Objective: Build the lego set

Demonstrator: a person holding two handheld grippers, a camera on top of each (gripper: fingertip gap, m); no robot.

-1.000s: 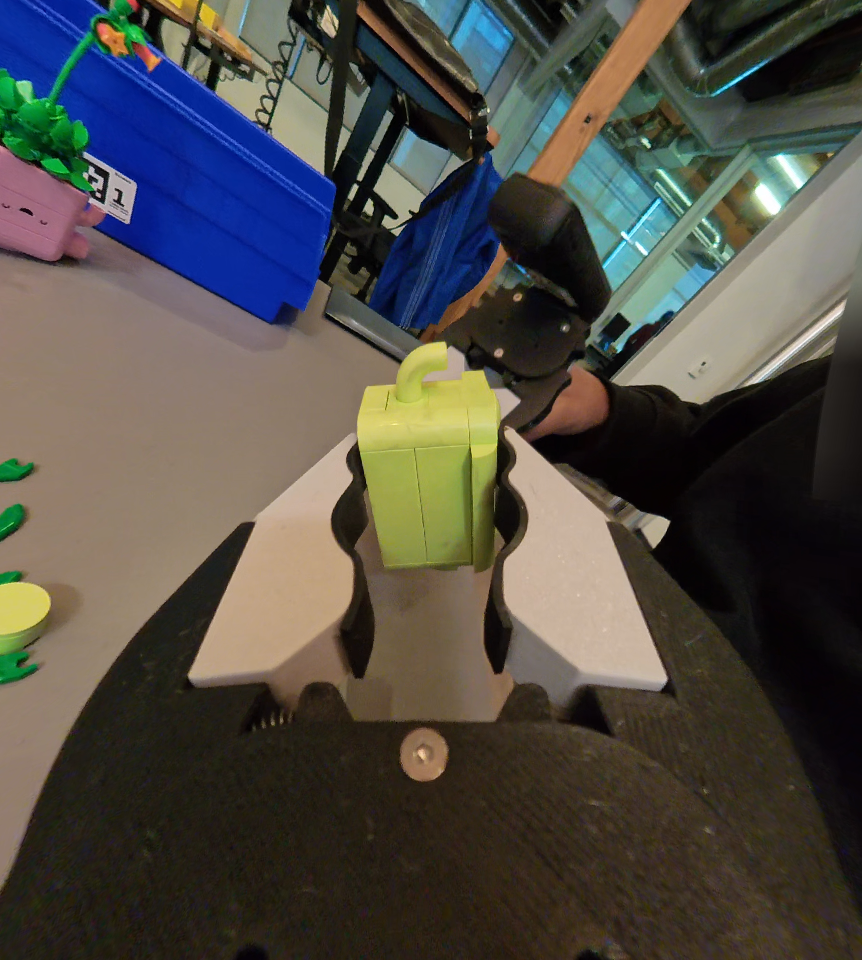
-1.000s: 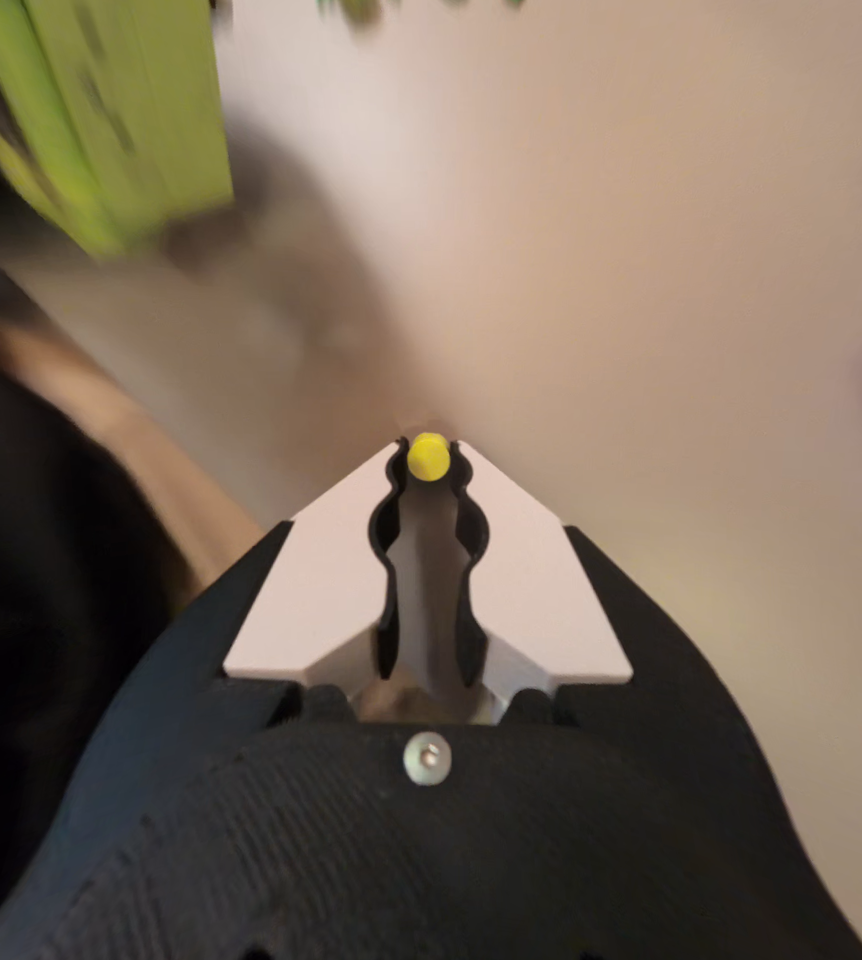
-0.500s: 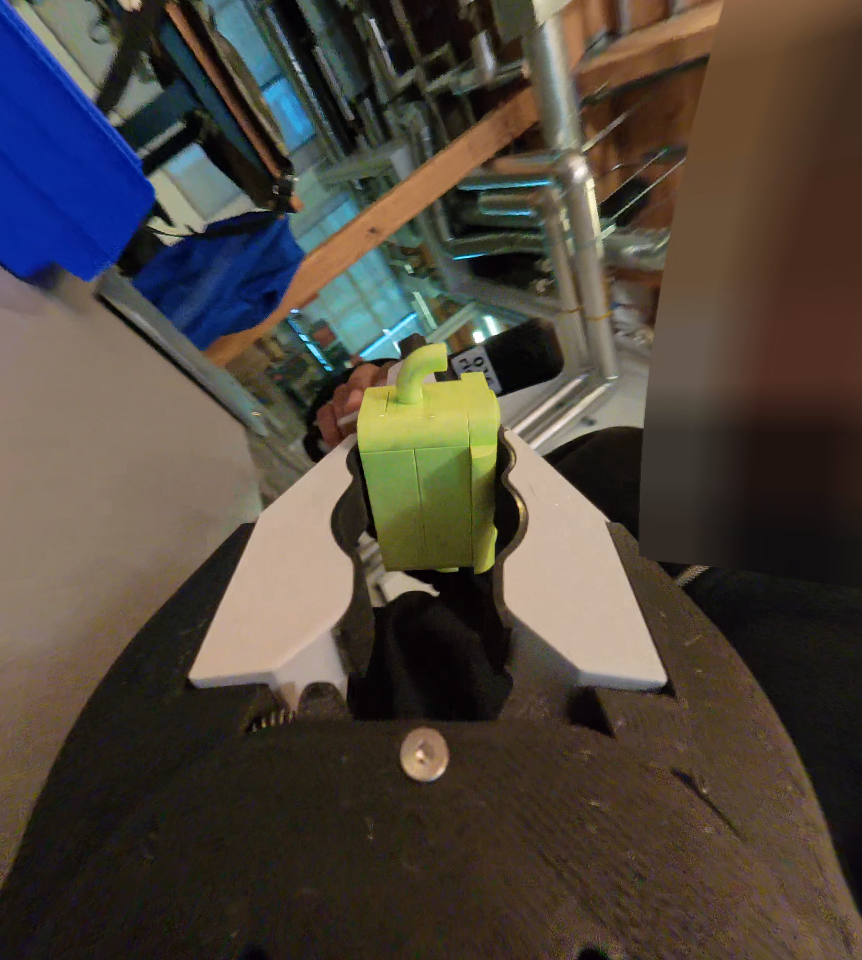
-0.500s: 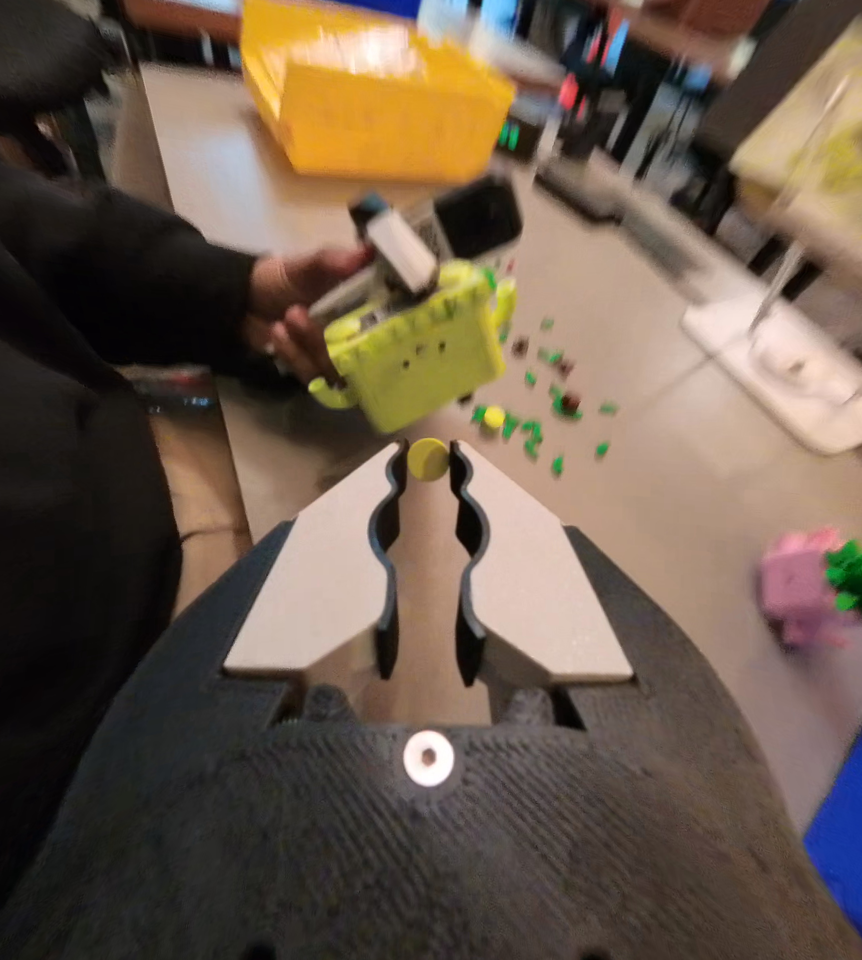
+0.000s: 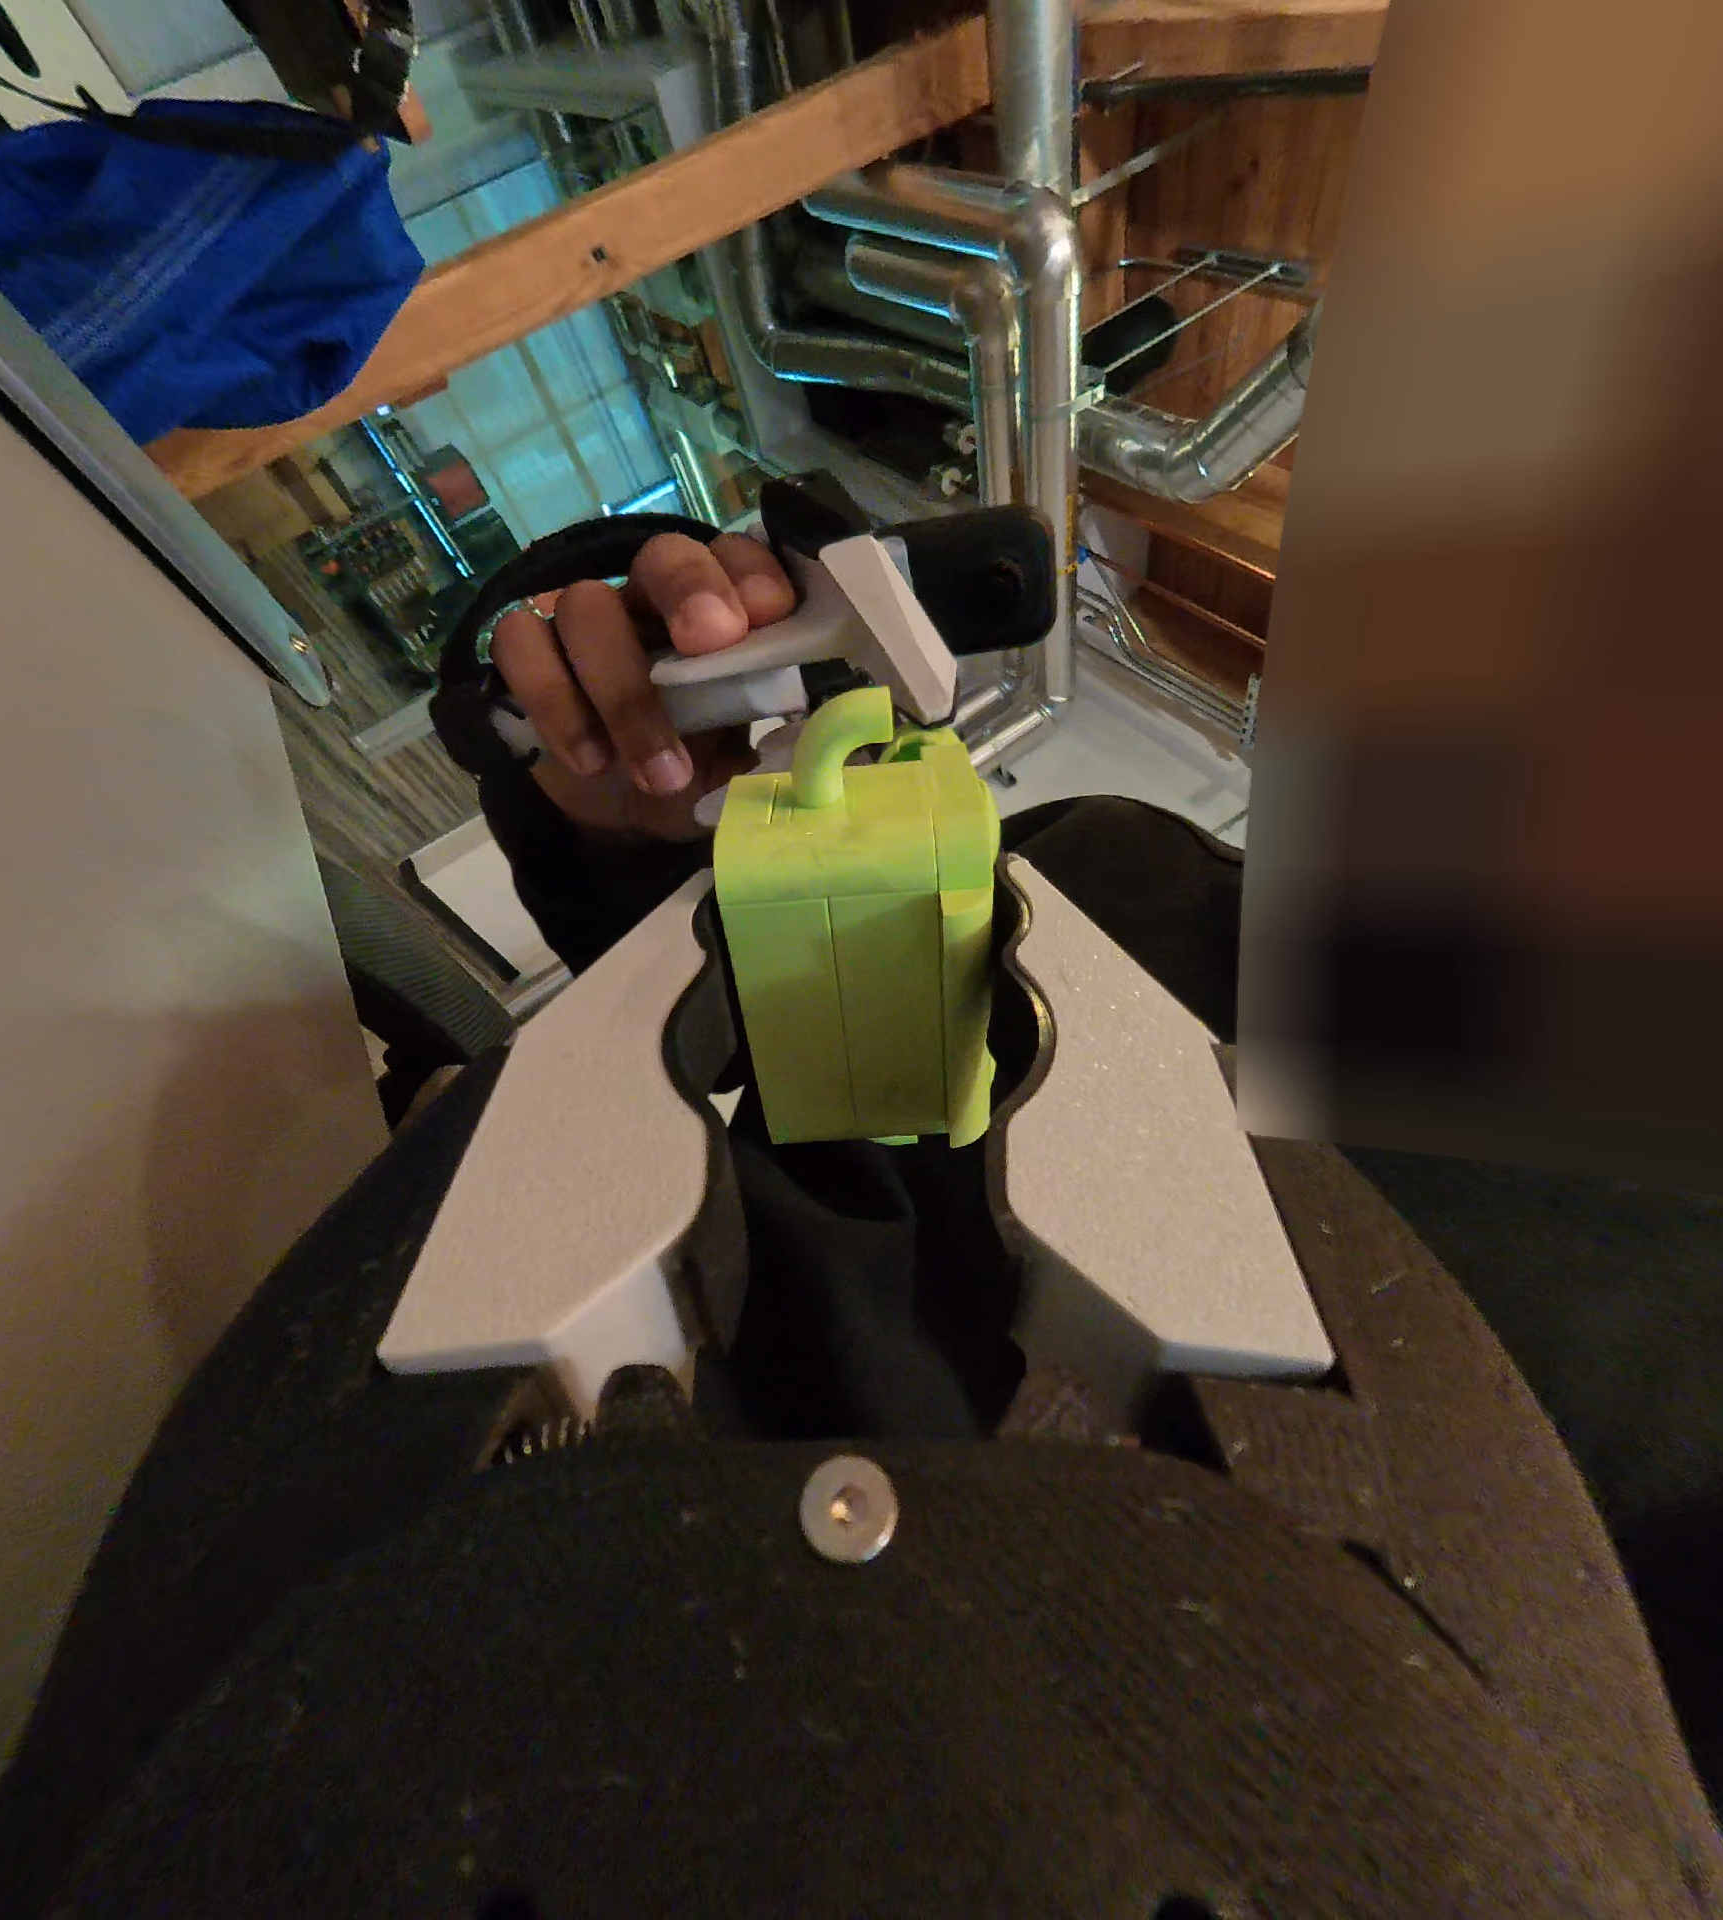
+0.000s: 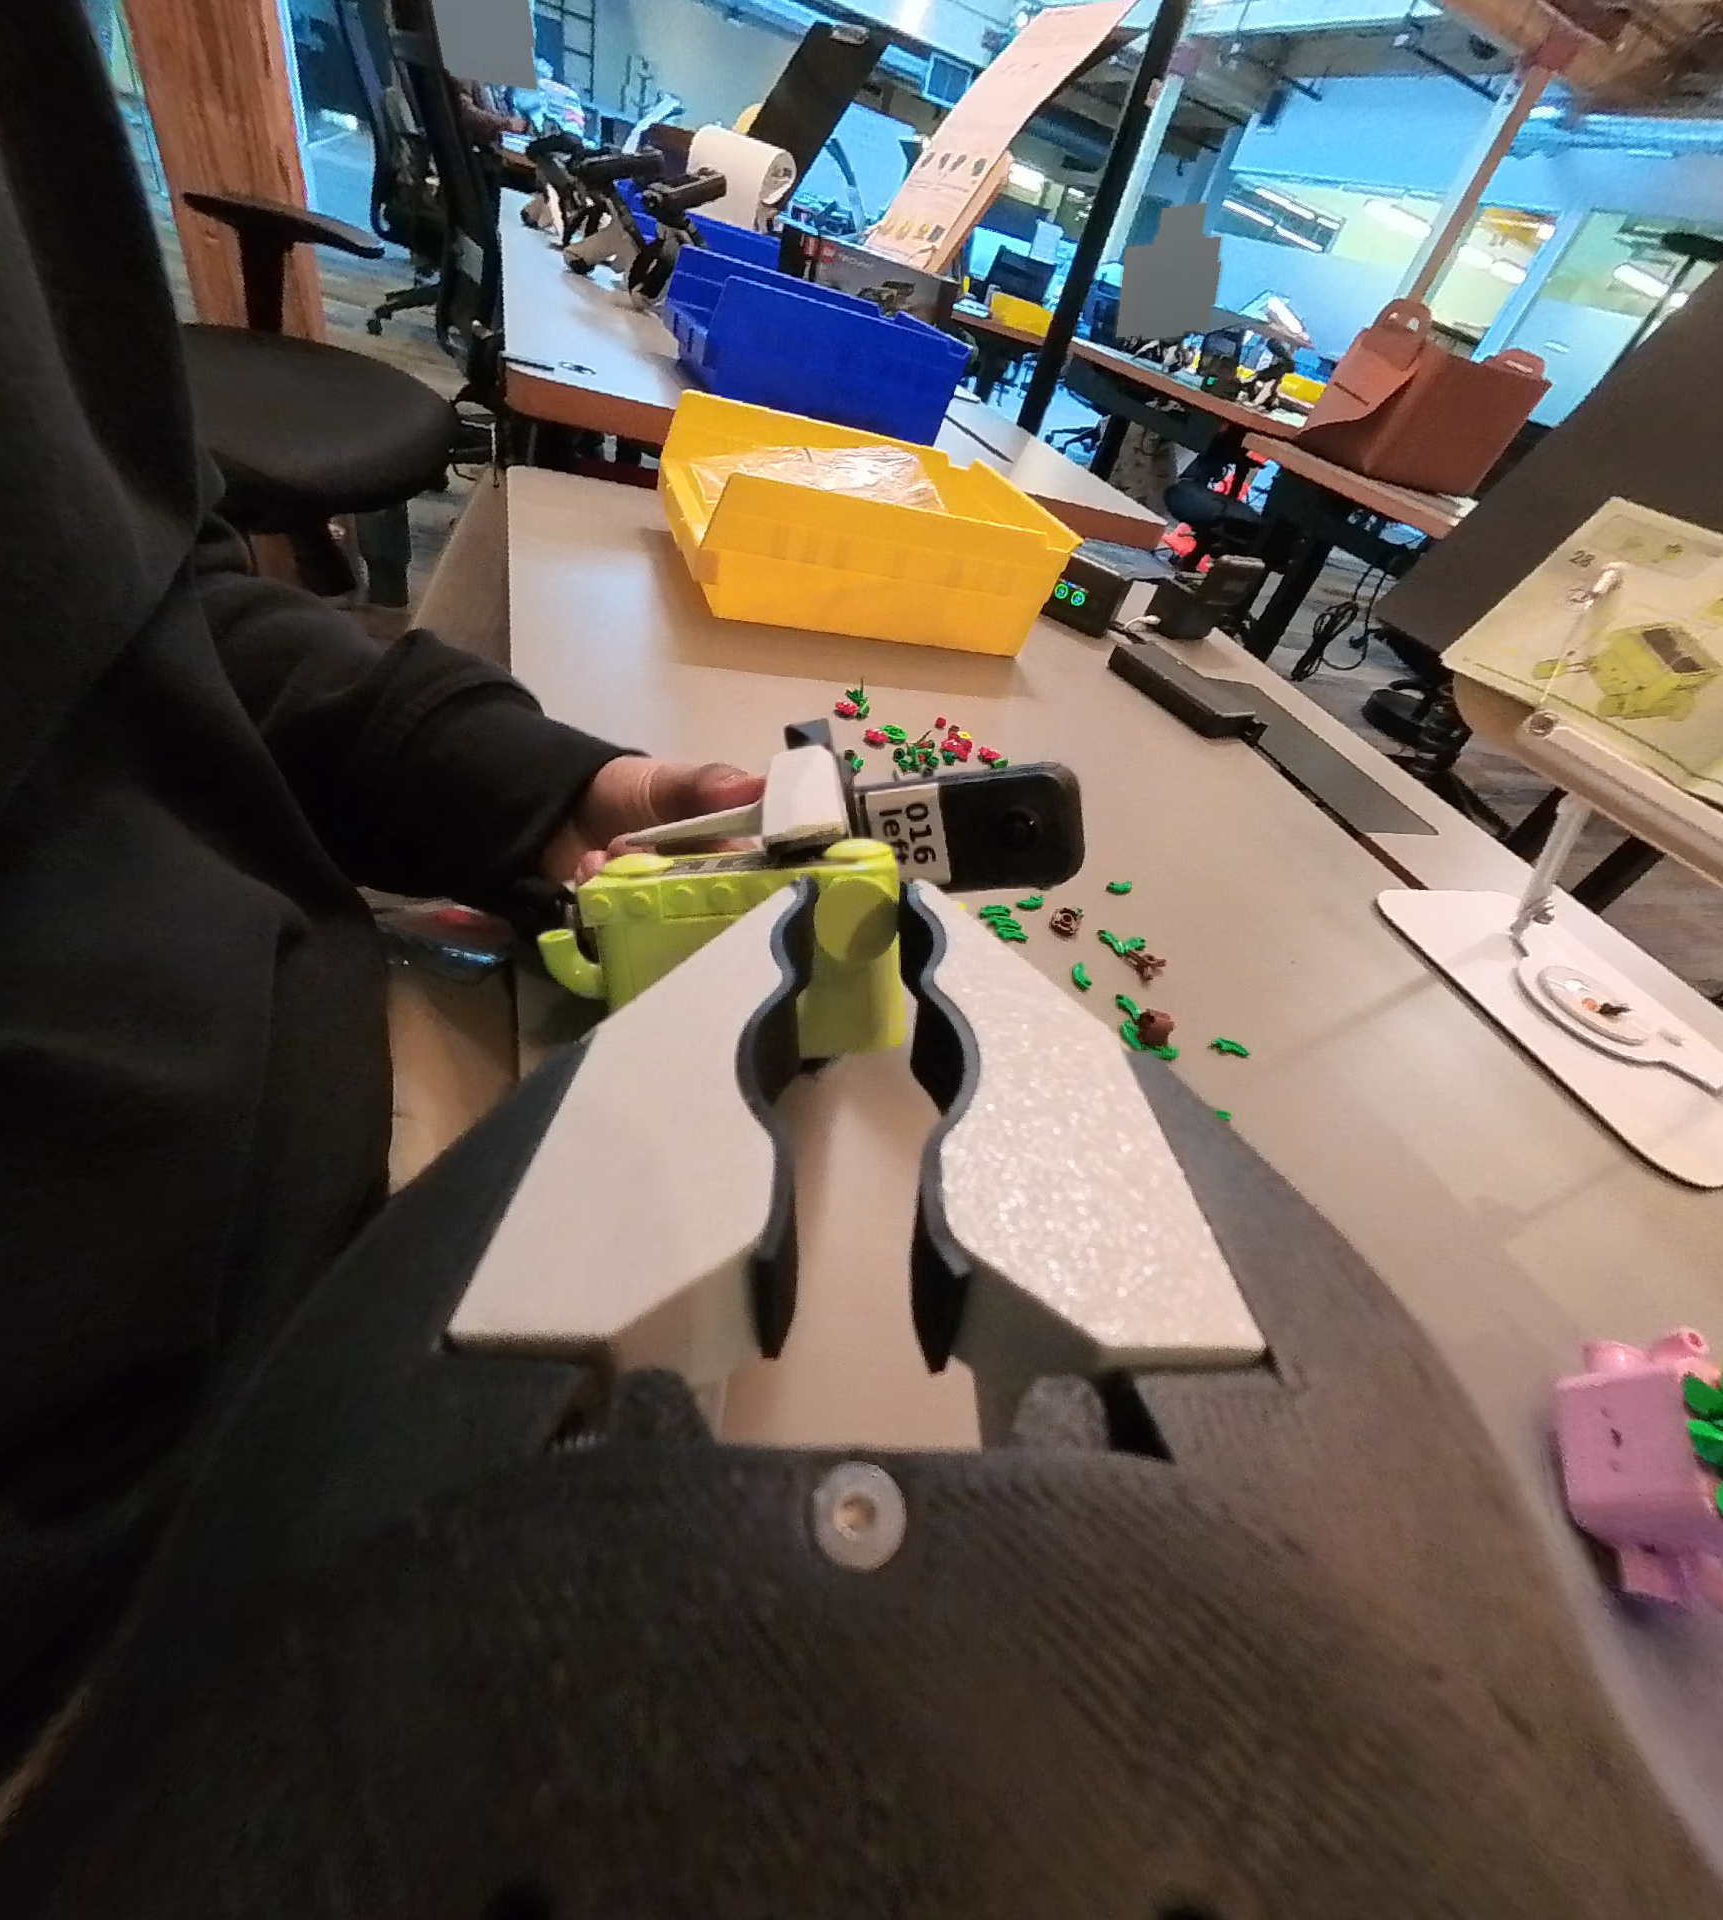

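Observation:
My left gripper is shut on a lime green lego block with a curved lime arm on its top, held up off the table. My right gripper is shut on a small round lime piece and holds it against the end of the lime block. In the left wrist view the right gripper, held in a hand, has its tips at the block's far top. In the right wrist view the left gripper clamps the block from behind.
Loose green and brown pieces lie scattered on the grey table. A pink lego pot with a green plant stands at the right. A yellow bin, blue bins and an instruction booklet on a stand sit farther back.
The left gripper has tilted up from the table with the lime block. The right gripper has swung round with the round piece and closed in on the block.

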